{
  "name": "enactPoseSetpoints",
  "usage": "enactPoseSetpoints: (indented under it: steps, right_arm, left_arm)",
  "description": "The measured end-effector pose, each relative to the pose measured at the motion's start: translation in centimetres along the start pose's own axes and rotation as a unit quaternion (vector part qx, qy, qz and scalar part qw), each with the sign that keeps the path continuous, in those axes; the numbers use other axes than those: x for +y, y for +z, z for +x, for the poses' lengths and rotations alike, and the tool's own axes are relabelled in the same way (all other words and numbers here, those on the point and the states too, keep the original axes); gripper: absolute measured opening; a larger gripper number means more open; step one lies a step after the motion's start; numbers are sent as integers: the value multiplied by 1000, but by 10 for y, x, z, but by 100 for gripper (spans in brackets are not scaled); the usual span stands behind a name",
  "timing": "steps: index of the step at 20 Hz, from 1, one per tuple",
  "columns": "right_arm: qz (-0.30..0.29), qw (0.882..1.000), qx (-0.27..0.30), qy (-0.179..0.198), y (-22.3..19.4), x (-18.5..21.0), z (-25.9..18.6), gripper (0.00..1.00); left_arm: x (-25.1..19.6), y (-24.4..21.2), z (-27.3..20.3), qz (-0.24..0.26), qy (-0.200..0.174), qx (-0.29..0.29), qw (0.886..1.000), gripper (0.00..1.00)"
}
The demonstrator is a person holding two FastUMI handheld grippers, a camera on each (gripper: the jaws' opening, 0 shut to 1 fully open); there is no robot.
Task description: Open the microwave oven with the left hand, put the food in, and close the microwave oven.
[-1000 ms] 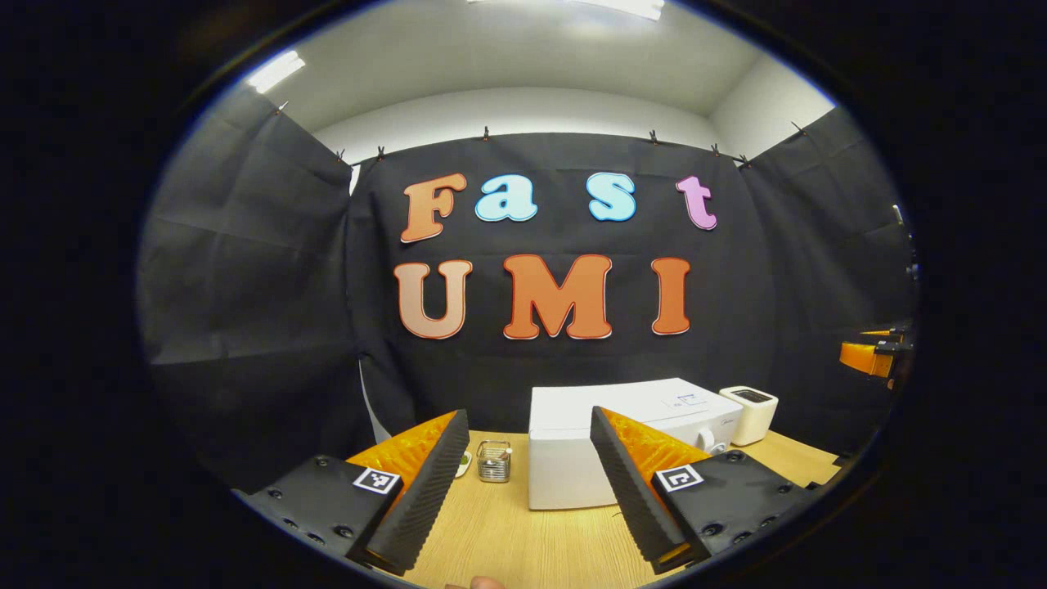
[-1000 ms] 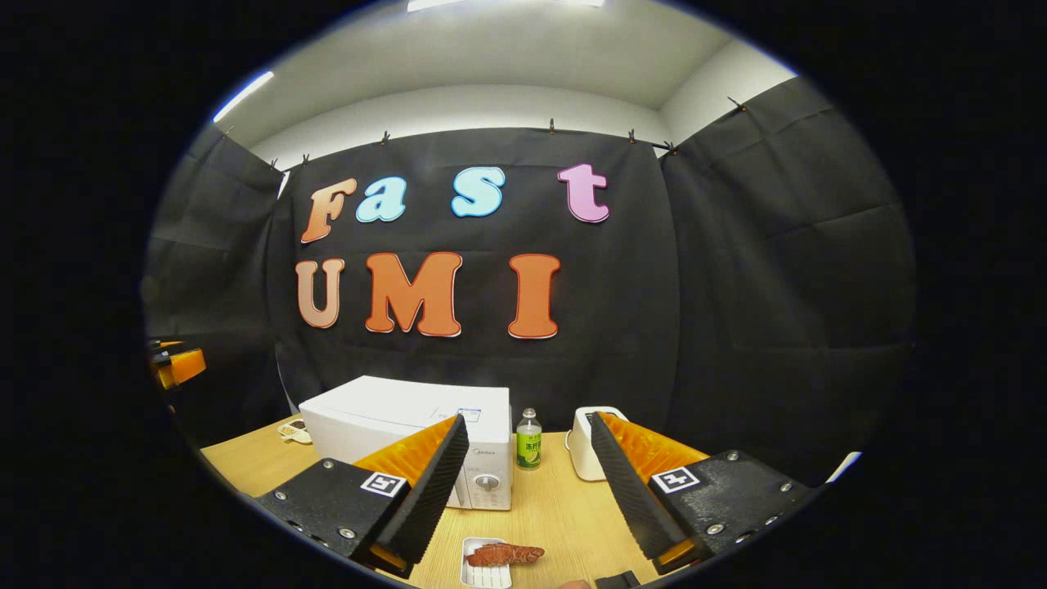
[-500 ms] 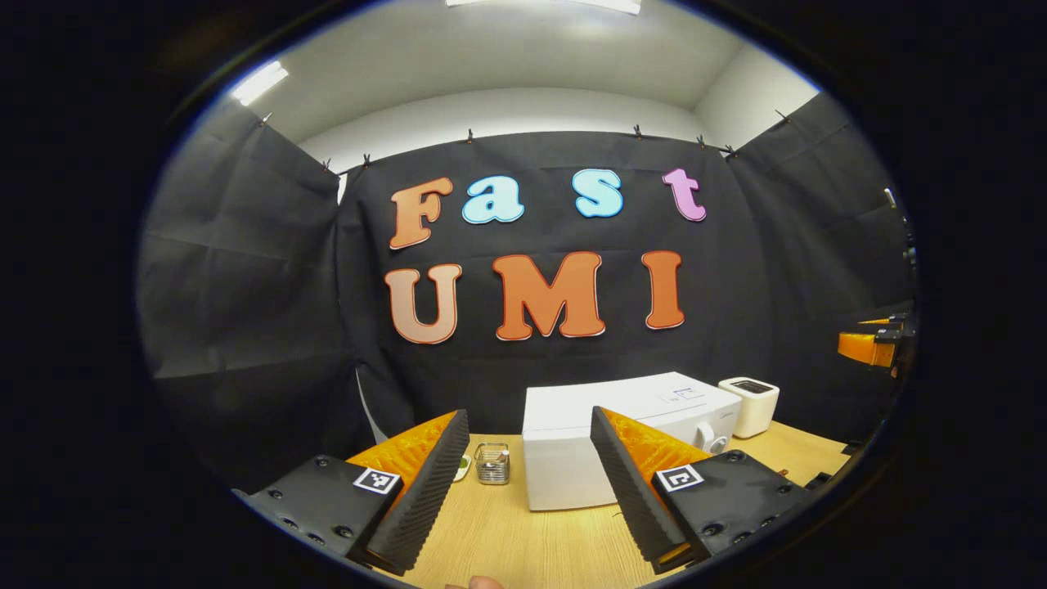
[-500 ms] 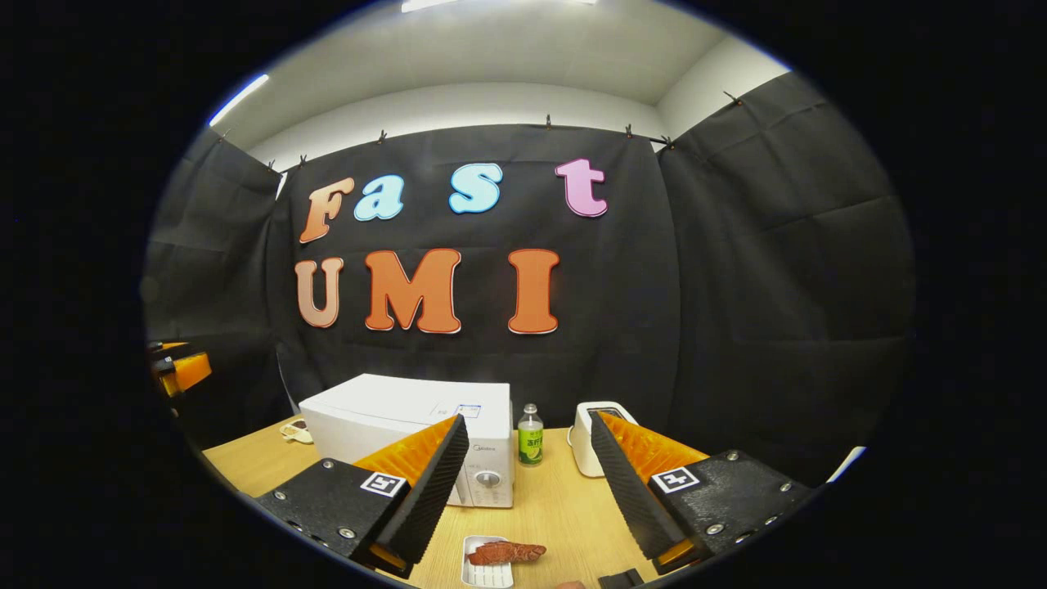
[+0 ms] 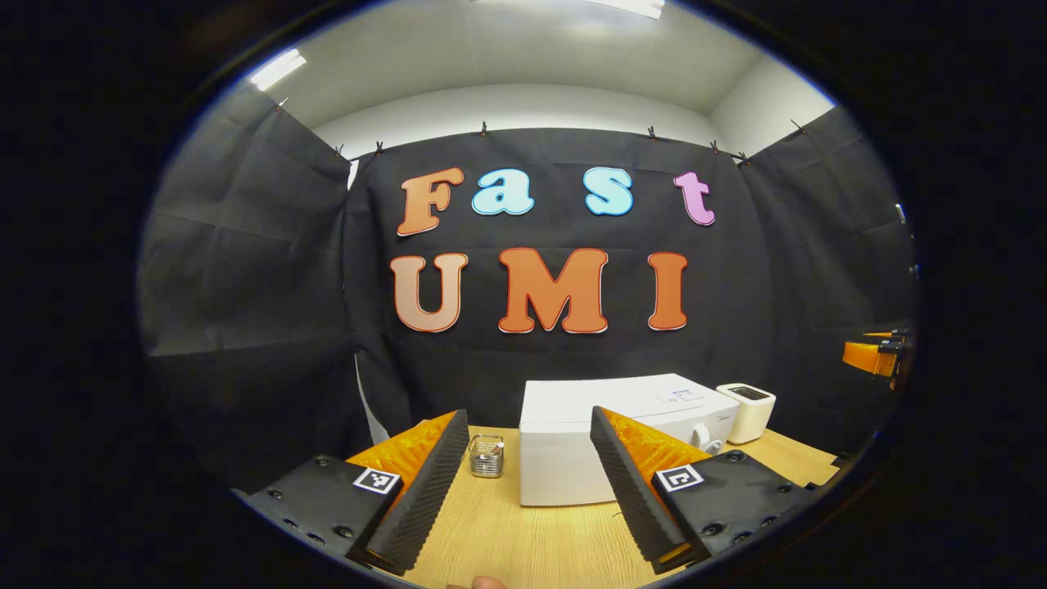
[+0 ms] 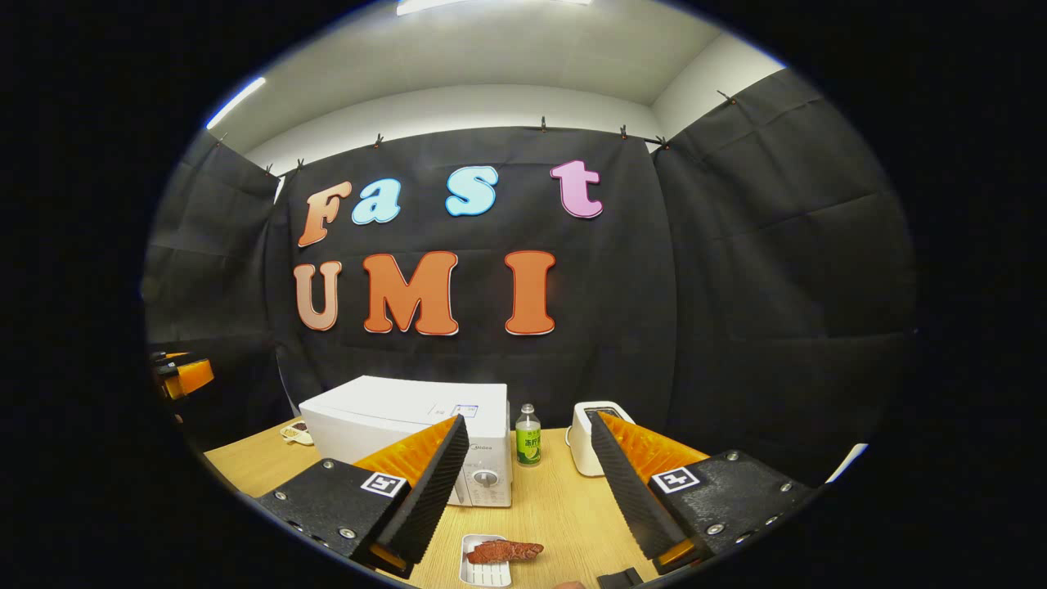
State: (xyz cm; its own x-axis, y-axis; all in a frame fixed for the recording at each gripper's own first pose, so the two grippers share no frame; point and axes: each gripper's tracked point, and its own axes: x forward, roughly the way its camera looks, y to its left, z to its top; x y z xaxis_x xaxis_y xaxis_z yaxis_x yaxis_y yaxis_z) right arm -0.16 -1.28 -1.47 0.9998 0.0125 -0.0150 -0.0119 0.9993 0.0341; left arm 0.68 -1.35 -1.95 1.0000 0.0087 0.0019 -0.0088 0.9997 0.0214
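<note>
Left view: microwave oven (image 5: 572, 458) has shifted slightly left.
Both grippers (image 5: 523, 483) (image 6: 523, 483) spread apart, empty; food (image 6: 503, 551) at 6 o'clock between right fingers.

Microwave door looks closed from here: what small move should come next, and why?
Probably ease the left gripper forward toward the microwave. Its door looks shut, both grippers are open and hold nothing, and the food lies on its tray by the right gripper.

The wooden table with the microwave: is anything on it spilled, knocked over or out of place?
Nothing stands out. The white box-shaped microwave sits shut and square, the green-labelled bottle and white toaster stand upright, and the reddish-brown food lies in its small white tray.
</note>
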Motion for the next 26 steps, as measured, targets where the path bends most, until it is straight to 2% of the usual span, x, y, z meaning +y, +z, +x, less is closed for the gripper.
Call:
enactPoseSetpoints:
  steps: [1,2,3,4,9,16,21,22,23,24,26]
  right_arm:
    - [1,1000,0,-1,-1,-1,-1,93]
    - [1,1000,-2,-1,-1,-2,-2,98]
    - [2,1000,-3,-1,0,-2,-3,98]
    - [2,1000,-3,0,-2,-2,-3,93]
    - [-2,1000,-1,0,-5,-3,-3,93]
    - [5,1000,2,-6,-8,-14,-4,93]
    - [3,1000,3,-19,-9,-33,-5,94]
    - [5,1000,1,-21,-6,-37,-6,93]
    - [7,1000,-1,-24,-4,-42,-6,93]
    - [7,1000,-5,-30,-3,-50,-5,93]
    - [6,999,-8,-47,-3,-63,-3,93]
  left_arm:
    - [-3,-1,-1,1,-1,-1,1000,98]
    - [-7,-1,-1,1,-2,-3,1000,98]
    - [-13,-2,0,-2,-4,-4,1000,94]
    - [-21,-5,0,-4,-9,-1,1000,94]
    - [-81,-29,10,-4,-46,10,999,94]
    - [-188,-77,30,-16,-125,30,992,98]
    - [-235,-114,61,-5,-139,48,989,94]
    - [-242,-120,68,-6,-141,50,989,98]
    - [-249,-129,76,-7,-141,57,988,94]
    - [-256,-139,83,-7,-142,65,988,100]
    - [-275,-155,95,-5,-151,81,985,94]
